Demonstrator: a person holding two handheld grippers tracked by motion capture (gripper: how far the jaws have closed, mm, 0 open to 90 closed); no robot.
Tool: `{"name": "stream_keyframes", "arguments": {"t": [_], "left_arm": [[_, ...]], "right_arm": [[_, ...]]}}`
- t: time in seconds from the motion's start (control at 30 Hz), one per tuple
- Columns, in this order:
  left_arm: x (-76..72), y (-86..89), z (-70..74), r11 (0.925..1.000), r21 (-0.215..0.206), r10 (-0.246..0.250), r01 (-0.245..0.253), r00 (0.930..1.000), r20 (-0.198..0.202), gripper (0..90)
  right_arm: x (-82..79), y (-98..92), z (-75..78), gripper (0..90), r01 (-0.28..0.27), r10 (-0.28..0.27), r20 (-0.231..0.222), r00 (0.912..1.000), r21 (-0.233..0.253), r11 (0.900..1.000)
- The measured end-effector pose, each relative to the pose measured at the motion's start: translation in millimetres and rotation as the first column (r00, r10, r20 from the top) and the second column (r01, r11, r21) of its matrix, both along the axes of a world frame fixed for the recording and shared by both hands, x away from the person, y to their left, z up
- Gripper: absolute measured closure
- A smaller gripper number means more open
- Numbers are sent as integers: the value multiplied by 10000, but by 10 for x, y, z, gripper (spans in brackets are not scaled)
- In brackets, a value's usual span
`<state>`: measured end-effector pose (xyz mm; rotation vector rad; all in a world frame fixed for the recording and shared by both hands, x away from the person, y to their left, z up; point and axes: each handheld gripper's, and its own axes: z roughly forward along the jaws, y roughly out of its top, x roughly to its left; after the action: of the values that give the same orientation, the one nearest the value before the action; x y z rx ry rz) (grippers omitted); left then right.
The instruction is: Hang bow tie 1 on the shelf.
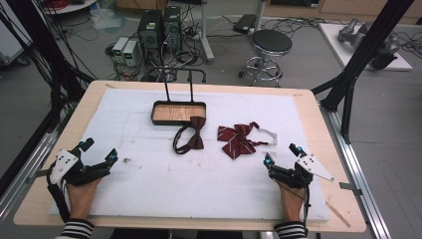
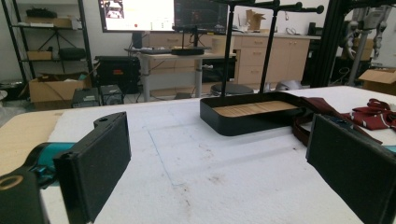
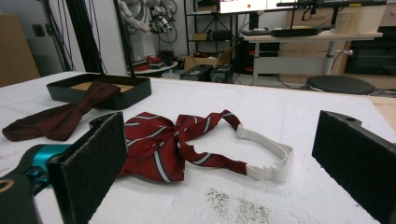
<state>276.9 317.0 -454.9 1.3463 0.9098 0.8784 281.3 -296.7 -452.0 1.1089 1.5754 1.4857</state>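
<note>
Holding both tongs, left [image 1: 102, 151] and right [image 1: 279, 153], open and empty, I'd pinch the limp, light striped bow [image 3: 154, 144] ahead of my right at its knot.

A white foam mat [image 1: 149, 179] covers most of the wooden table [image 1: 318, 129], and it has some small dark stains. Behind the table, on the grey floor, there are two black computer towers [image 1: 160, 29] with many cables around them, and a round black stool [image 1: 271, 42] on a chrome base stands to their right. In the left gripper view, two monitors [image 2: 161, 14] stand on a desk at the far wall, with a black shelf unit [image 2: 46, 42] to the left.
</note>
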Motion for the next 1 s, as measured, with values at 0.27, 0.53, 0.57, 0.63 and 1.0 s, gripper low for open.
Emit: {"name": "stream_keyframes", "arguments": {"t": [0.27, 0.53, 0.57, 0.63, 1.0], "left_arm": [[-2, -3, 0, 10000, 31, -6, 6, 10000, 34, 69], [-3, -4, 0, 10000, 55, -67, 67, 10000, 3, 69], [-4, -2, 0, 9999, 77, -77, 76, 10000, 37, 69], [-4, -1, 0, 9999, 57, -84, 84, 10000, 42, 69], [-1, -6, 1, 10000, 75, -26, 26, 10000, 11, 72]], "right_arm": [[3, 5, 0, 27, 58, -57, 68, 10000, -92, 9999], [13, -22, 2, 26, 152, -147, -178, 9997, 296, 9994], [19, -21, 3, 26, 148, -144, -175, 9997, 243, 9996], [17, -16, 3, 26, 206, -203, -168, 9997, 200, 9996], [99, -15, 67, 27, 413, -400, -624, 9972, 195, 9990]]}}
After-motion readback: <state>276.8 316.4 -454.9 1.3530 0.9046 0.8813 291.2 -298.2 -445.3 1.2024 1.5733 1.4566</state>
